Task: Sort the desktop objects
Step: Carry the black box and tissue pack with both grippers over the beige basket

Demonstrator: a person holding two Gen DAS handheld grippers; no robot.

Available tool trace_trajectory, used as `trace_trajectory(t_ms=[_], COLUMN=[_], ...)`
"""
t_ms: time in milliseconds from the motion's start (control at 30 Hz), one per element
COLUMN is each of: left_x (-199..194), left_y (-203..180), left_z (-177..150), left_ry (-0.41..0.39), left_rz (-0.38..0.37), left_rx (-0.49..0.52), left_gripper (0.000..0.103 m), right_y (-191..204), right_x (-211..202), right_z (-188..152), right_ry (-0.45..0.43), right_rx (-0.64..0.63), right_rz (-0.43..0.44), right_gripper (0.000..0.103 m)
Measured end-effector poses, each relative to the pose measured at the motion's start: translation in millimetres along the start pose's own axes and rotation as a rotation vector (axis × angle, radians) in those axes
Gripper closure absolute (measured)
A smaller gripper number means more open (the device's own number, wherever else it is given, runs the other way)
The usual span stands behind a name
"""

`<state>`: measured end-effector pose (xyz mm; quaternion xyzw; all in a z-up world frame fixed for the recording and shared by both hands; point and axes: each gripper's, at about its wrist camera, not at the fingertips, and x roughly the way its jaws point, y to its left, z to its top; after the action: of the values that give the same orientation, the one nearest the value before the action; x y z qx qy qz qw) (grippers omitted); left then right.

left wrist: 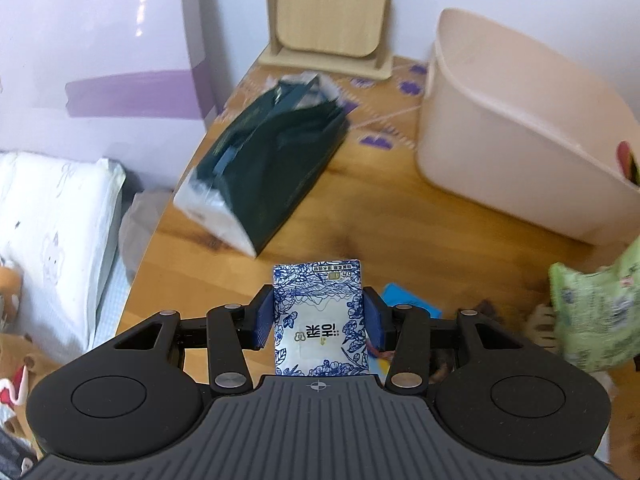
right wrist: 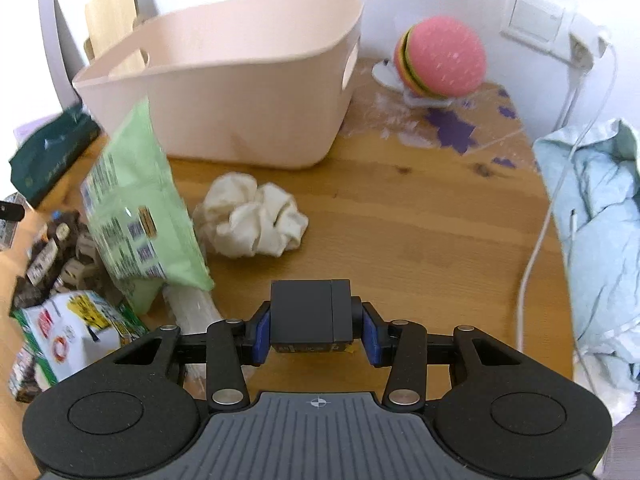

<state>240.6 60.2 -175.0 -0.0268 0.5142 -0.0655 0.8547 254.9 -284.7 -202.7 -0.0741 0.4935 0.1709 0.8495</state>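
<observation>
My left gripper (left wrist: 319,316) is shut on a small blue-and-white floral tissue pack (left wrist: 320,312) and holds it above the wooden table (left wrist: 360,200). My right gripper (right wrist: 312,330) is shut on a small black box (right wrist: 311,312) above the table (right wrist: 400,220). The pale pink basket (left wrist: 512,132) stands ahead and to the right in the left wrist view, and straight ahead in the right wrist view (right wrist: 240,92). A green snack bag (right wrist: 140,208) leans up left of my right gripper; it also shows in the left wrist view (left wrist: 592,312).
A dark green tissue pack (left wrist: 264,160) lies at the table's left edge. A crumpled white cloth (right wrist: 256,220) lies before the basket. Snack packets (right wrist: 72,320) are piled at left. A pink burger toy (right wrist: 440,56) and a white cable (right wrist: 536,240) are at right. A wooden stand (left wrist: 332,16) is at the back.
</observation>
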Motion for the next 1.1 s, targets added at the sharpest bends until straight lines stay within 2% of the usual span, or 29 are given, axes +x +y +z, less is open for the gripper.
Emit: trace_trajectory(t_ms=[300,533,800,1100], left_x=[-31.5,-54.2,-62.5,-38.3], left_y=[-18.6,-41.4,-81.9,-131.0], left_z=[25.2,59.5,104.4,145.7], left_ry=[-0.05,-0.107,-0.175,-0.178], left_rz=[-0.05,-0.098,-0.148,-0.184], left_rx=[0.058,0.094,0.164,0.232], left_gripper=[0.056,0.056,0.056,0.056], right_y=[-7.3,-6.8,-1.1,8.0], right_x=[-45.2,-71.6,-74.2,-51.3], right_z=[35.1,71.2,114.3,153.8], right_ry=[-0.13,-0.237,-0.31,-0.323], right_rx=[0.0,-0.001,-0.026,-0.053], right_rz=[0.022,0.041,0.064,0.075], right_gripper=[0.061,0.061,0.061,0.061])
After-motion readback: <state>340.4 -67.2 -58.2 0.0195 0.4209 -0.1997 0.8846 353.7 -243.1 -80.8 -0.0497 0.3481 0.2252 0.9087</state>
